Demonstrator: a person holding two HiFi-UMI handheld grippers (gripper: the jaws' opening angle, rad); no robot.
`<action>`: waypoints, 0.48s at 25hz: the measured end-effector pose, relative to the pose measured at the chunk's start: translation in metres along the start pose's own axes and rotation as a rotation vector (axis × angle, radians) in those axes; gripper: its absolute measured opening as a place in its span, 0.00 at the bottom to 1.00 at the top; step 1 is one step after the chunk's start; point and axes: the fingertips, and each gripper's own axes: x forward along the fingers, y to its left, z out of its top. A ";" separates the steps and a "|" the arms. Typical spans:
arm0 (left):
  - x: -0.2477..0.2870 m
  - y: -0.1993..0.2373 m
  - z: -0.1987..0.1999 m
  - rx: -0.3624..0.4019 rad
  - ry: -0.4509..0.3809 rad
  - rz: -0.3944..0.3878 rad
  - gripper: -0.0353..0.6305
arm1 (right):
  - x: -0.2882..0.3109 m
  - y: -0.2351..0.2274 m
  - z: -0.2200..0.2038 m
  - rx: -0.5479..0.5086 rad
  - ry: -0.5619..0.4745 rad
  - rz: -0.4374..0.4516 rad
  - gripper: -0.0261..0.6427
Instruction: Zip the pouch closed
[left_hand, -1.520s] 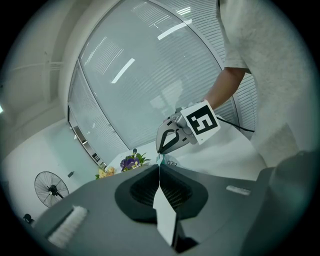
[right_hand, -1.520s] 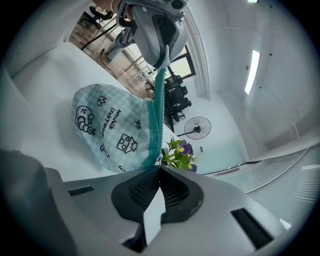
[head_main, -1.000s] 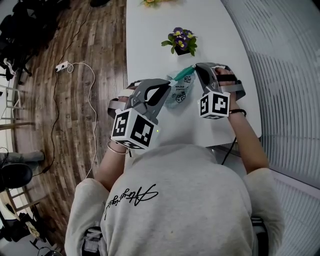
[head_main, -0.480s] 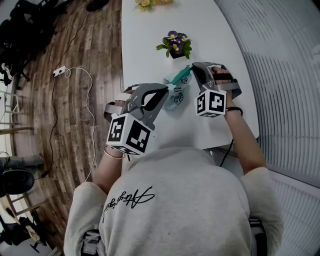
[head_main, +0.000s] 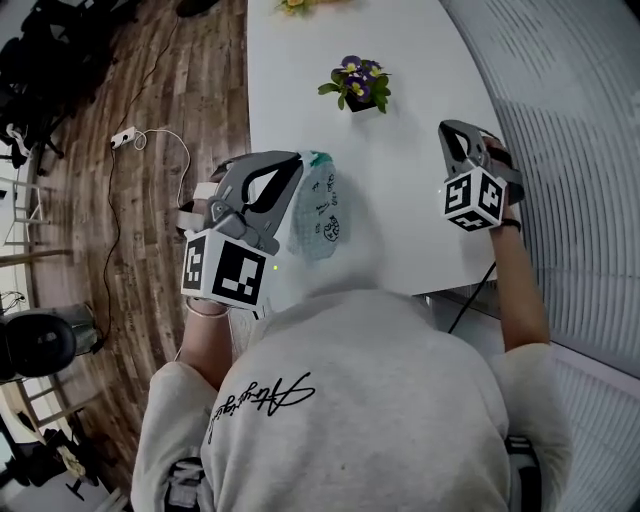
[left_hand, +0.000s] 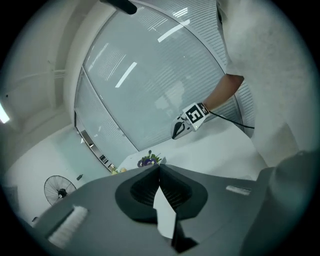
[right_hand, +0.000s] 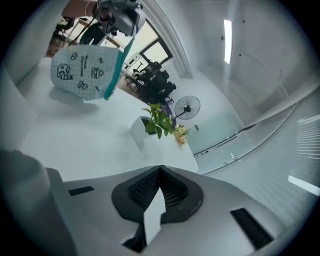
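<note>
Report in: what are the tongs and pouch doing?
Left tongs shut on pouch edge; pouch hanging over table. Right tongs shut, empty, off to the side. Flower pot well clear.

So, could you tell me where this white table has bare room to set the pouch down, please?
Bare white table lies between the teal-zipped printed pouch in the left gripper and the right gripper, nearer than the potted purple flowers; the far end is busier.
</note>
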 end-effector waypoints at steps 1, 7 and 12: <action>0.003 -0.005 -0.003 0.000 0.007 -0.015 0.06 | -0.003 0.006 0.013 0.002 -0.036 0.010 0.04; 0.006 -0.018 -0.009 -0.025 -0.005 -0.040 0.06 | -0.014 0.045 0.065 0.022 -0.163 0.071 0.04; 0.011 -0.016 -0.006 0.007 -0.018 -0.028 0.06 | -0.019 0.049 0.090 0.178 -0.249 0.108 0.04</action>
